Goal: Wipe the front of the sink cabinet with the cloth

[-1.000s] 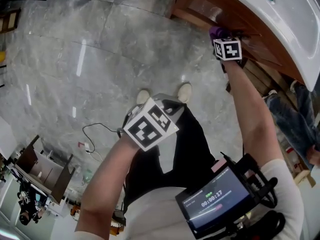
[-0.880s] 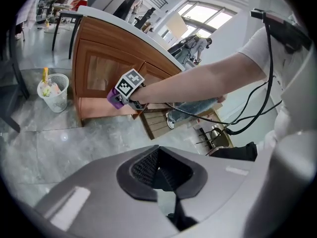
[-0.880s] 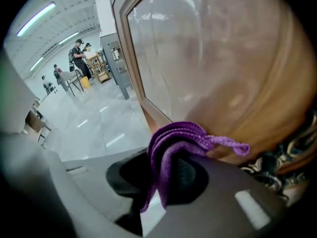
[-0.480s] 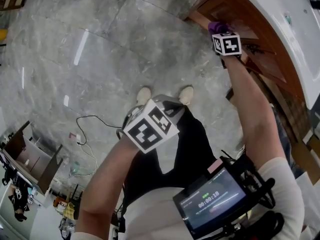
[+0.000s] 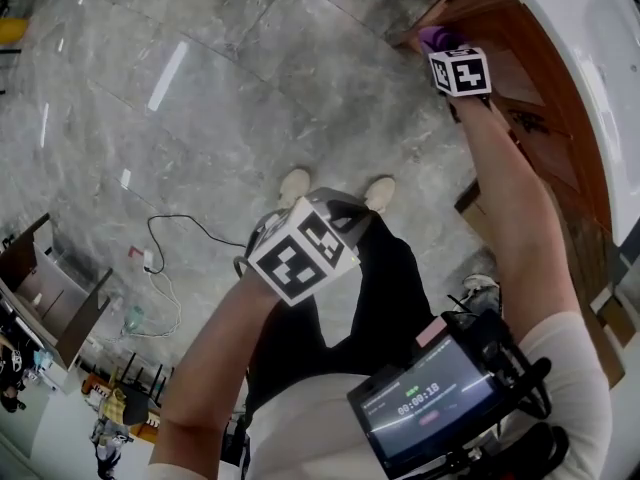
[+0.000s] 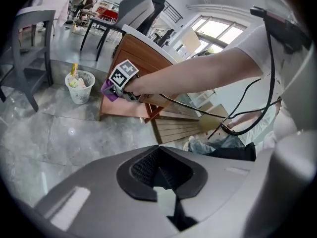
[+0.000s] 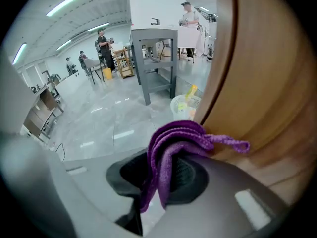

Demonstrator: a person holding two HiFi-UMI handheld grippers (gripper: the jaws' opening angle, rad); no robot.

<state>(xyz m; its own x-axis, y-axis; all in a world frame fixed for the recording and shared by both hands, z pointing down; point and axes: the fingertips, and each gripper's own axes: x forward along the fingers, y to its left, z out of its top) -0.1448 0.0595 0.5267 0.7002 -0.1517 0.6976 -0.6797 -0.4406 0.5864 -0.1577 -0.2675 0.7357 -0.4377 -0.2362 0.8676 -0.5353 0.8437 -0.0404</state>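
Note:
The brown wooden sink cabinet (image 5: 540,98) stands at the top right of the head view, under a white sink top (image 5: 590,48). My right gripper (image 5: 447,50) is shut on a folded purple cloth (image 7: 171,148), whose edge (image 5: 436,38) lies against the cabinet front (image 7: 262,83) near its left end. The left gripper view also shows the purple cloth (image 6: 110,89) at the cabinet. My left gripper (image 6: 159,178) is held back near the person's body, its marker cube (image 5: 300,251) in mid view; it is shut and holds nothing.
A white wastebasket (image 6: 79,87) stands on the grey marble floor (image 5: 200,118) beside the cabinet's left end. A cable (image 5: 170,243) lies on the floor at left. Wooden slats (image 6: 178,125) lean low by the cabinet. A grey chair (image 6: 29,58) and several people are farther off.
My right gripper has carried the cloth along the cabinet front toward its left end. The head view has shifted with it. The left gripper has stayed by the body.

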